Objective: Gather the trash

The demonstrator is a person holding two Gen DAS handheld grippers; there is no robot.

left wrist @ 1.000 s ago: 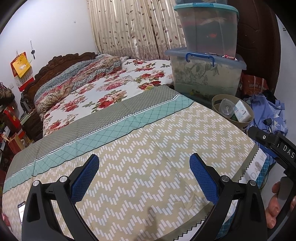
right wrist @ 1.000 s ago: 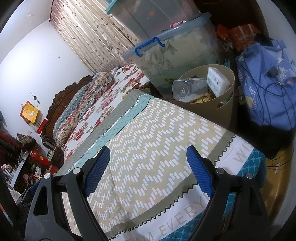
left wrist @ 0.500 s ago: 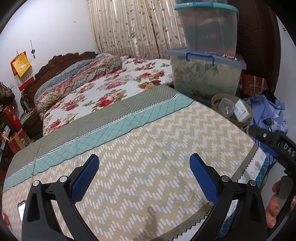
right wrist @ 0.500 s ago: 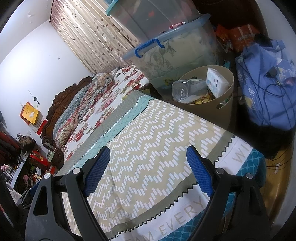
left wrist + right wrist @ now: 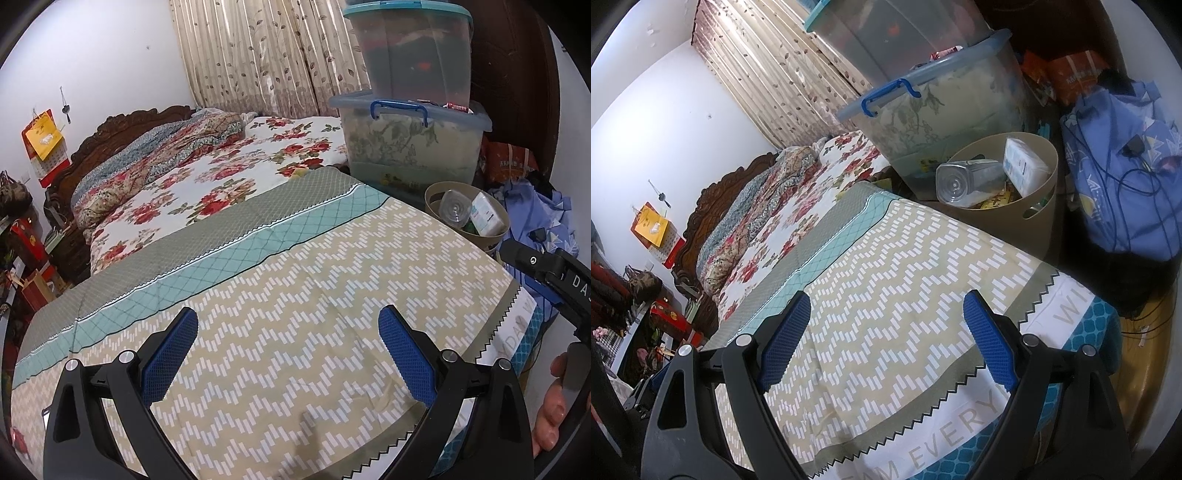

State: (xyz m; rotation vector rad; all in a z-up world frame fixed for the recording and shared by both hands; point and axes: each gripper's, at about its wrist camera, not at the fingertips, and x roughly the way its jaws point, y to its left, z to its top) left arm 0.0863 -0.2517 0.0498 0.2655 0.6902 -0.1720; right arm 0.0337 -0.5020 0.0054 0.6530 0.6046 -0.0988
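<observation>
Left hand-held gripper (image 5: 288,354): its blue-padded fingers stood wide apart, holding nothing, above the zigzag-patterned bedspread (image 5: 295,295).
Left view, trash bin (image 5: 496,236): a tan round bin stood off the far right corner of the bed, at the foot of the stacked storage boxes (image 5: 413,147); a clear plastic bottle (image 5: 455,209) and a white packet (image 5: 487,214) lay inside it.
Left view, right edge: the black body of the other tool (image 5: 554,273) showed there, with a person's fingers (image 5: 552,406) wrapped round its grip.
Right hand-held gripper (image 5: 886,321): fingers likewise spread, empty, over the bedspread's corner (image 5: 923,295) with its printed border.
Right view, trash bin (image 5: 1039,218): nearer here, just past the bed corner; the bottle (image 5: 967,181) lay on its side across the rim, the packet (image 5: 1021,166) upright beside it.
Right view, beside the bin: a blue cloth bundle (image 5: 1123,177) with dark cords over it.
</observation>
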